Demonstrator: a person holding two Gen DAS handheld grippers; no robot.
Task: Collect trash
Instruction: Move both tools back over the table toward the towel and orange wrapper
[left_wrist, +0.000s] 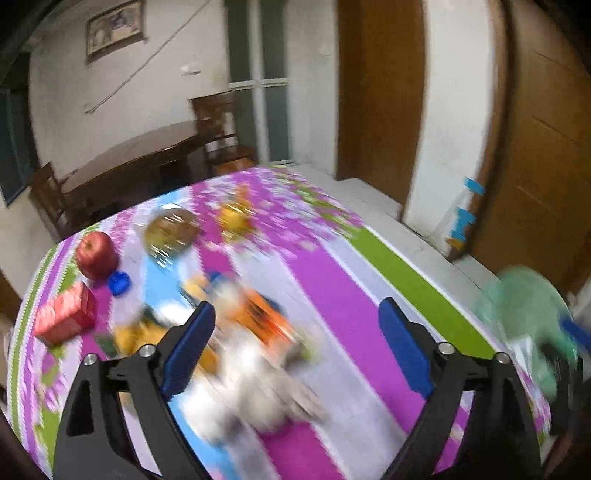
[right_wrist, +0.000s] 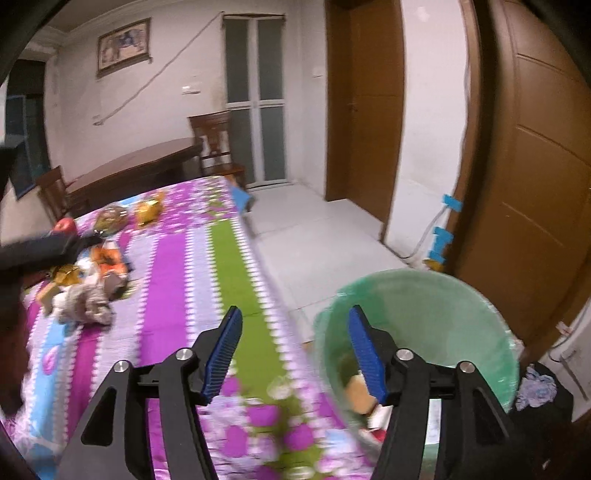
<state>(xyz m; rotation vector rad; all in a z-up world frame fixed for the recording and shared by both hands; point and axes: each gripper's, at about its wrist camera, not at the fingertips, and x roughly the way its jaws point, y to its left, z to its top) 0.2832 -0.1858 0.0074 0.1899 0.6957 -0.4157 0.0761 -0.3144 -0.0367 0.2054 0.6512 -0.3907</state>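
Observation:
A blurred heap of trash lies on the striped tablecloth (left_wrist: 332, 280): crumpled whitish paper (left_wrist: 258, 380) (right_wrist: 85, 302), an orange wrapper (left_wrist: 266, 317) (right_wrist: 109, 258) and a yellow wrapper (left_wrist: 140, 336) (right_wrist: 66, 275). My left gripper (left_wrist: 297, 306) hangs open above the table just right of that heap, with nothing between its fingers. Beside the table's right edge stands a green bin (right_wrist: 424, 295) (left_wrist: 528, 295) with some scraps (right_wrist: 360, 391) at its bottom. My right gripper (right_wrist: 295, 310) is open and empty, its right finger over the bin's rim and its left finger over the cloth.
A red apple (left_wrist: 96, 254), a blue cap (left_wrist: 119, 282), a red box (left_wrist: 66, 317), a glass bowl (left_wrist: 171, 230) and a gold wrapper (left_wrist: 234, 218) sit farther back on the table. Beyond are a dark wooden table (right_wrist: 140, 162) and chairs; white floor tiles (right_wrist: 314, 240) run to brown doors.

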